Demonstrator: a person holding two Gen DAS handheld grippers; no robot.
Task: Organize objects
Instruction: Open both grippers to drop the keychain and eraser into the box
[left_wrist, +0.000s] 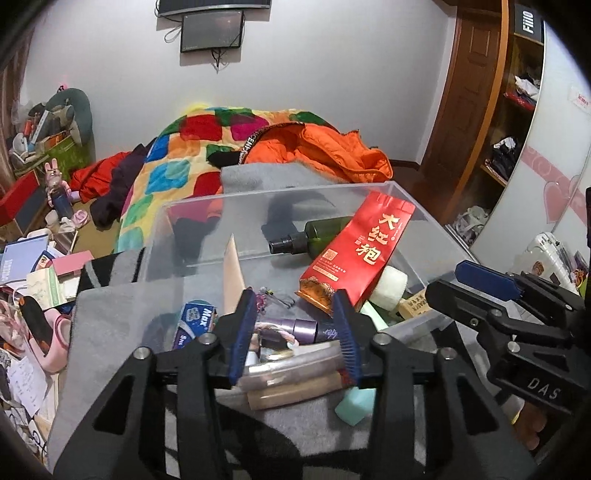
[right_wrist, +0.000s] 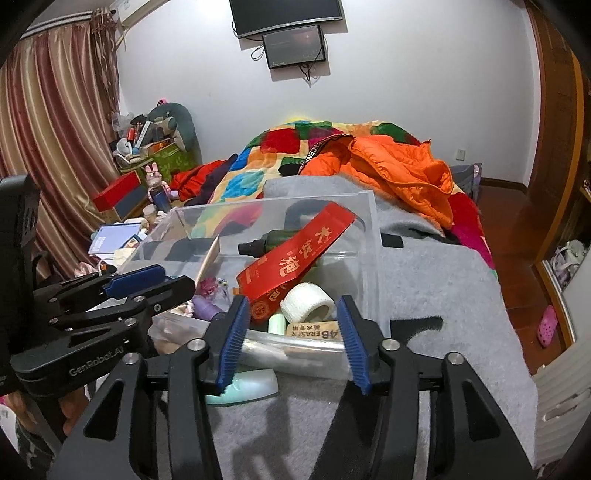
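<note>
Clear bin (left_wrist: 424, 206) holding red tea packet (left_wrist: 360, 251), green bottle (left_wrist: 317, 234), tape roll (right_wrist: 308, 302); both tongs, left (left_wrist: 295, 336) and right (right_wrist: 293, 339), agape, empty, just before its near wall.

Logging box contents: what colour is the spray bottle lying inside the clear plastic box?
Dark green with a black spray top, clearest in the left wrist view.
</note>
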